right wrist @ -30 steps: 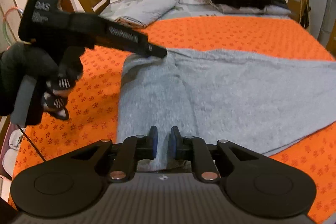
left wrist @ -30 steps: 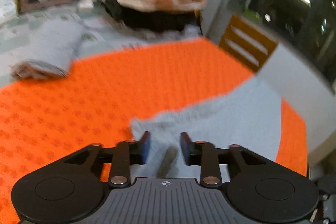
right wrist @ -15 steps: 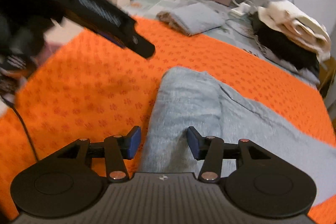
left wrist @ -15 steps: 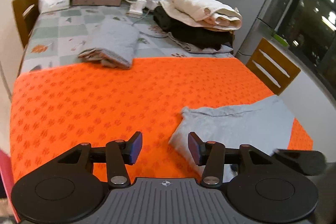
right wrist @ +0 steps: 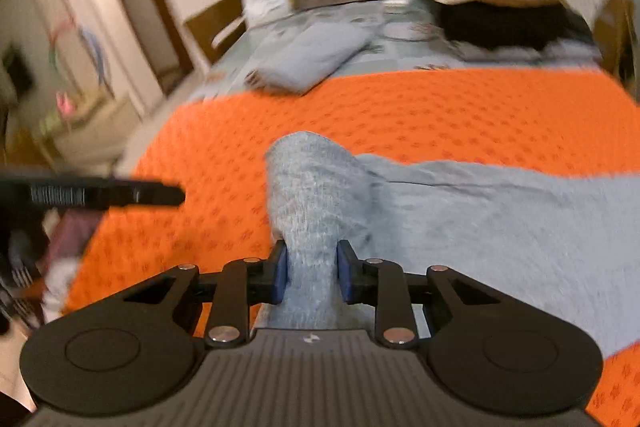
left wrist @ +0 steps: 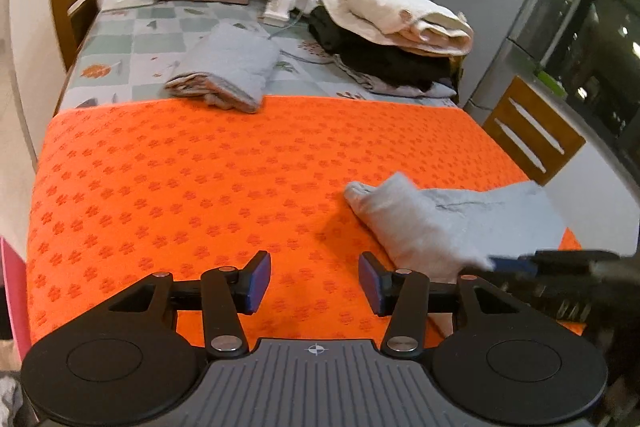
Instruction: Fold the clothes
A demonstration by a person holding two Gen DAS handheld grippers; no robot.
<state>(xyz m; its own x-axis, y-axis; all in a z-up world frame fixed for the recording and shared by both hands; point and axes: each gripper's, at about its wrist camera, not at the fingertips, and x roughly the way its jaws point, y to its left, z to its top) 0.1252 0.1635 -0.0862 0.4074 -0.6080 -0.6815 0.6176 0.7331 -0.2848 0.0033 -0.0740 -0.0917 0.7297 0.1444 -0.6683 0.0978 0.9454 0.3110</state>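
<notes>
— Closing on what, the right gripper (right wrist: 311, 275)?

— On the grey garment (right wrist: 460, 227). A thick folded ridge of it ran between the two blue pads (right wrist: 280, 273), and both pads touched the cloth as the jaws came together. The ridge rose from the pads toward the far side and ended in a rounded hump.

— How did the garment look?

— Pale grey, soft, a little fuzzy (fleece or knit, I could not tell which). One edge was doubled over into that ridge; the rest lay flat and spread out to the right, with a seam line and a few shallow creases along it.

— Where did it lie?

— On the orange cloth (left wrist: 180, 187) with the small darker flower print, at the near right part of it. From the left wrist view the garment (left wrist: 420, 223) reached the right edge of the cloth.

— And the left gripper (left wrist: 314, 281)?

— Released. Its jaws stood apart over bare orange cloth with nothing between them, just beside the garment but apart from it.

— Anything behind?

— A folded grey towel (left wrist: 232, 71) at the cloth's far edge, and a pile (left wrist: 396, 35) of cream fabric on black fabric to its right.
</notes>
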